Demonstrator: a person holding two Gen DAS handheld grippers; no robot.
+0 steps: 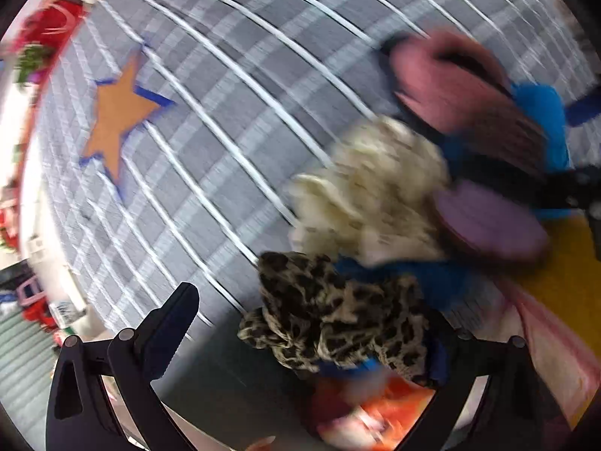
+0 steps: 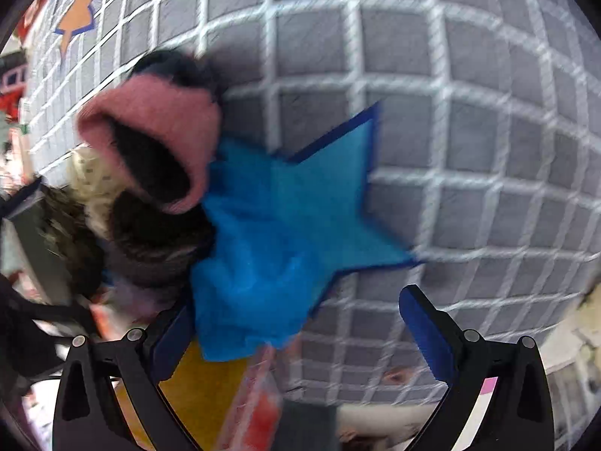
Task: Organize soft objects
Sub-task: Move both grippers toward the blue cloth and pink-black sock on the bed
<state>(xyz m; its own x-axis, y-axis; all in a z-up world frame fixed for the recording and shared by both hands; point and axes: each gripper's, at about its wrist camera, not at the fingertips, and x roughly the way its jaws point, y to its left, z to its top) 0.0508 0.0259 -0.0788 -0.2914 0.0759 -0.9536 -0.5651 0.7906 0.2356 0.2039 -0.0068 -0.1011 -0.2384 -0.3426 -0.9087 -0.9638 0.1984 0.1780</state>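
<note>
the soft objects are lying in a loose pile on a grey grid mat [image 2: 469, 131], over and beside a blue star [image 2: 300, 218] marked on it. an orange star [image 1: 116, 116] is sitting well apart across the mat, bare.

the left gripper [image 1: 311, 323] is standing wide open. a leopard cloth [image 1: 330, 323] is lying between its fingers, against the right one, which it mostly covers. whether the cloth is caught on that finger or only resting under it cannot be told. the right gripper [image 2: 300, 330] is also standing wide open and holding nothing; blue fabric is overlapping its left finger without being pinched.

judgement: the step in hand is taking one item out of the pile. to do it well, the left gripper should be closing on a thick fold of the leopard cloth alone, lifting slowly so the cream cloth [image 1: 375, 188] touching it is not dragging along.

both views are smearing with motion. the pink slipper [image 2: 157, 131] is reading clearly in the right view only; a second one [image 1: 488, 218] below it is showing just a purple sole in the left view. orange and pink items at the lower edges are being cut off and cannot be identified. the blue fabric cannot be separated by eye from the star marking.
</note>
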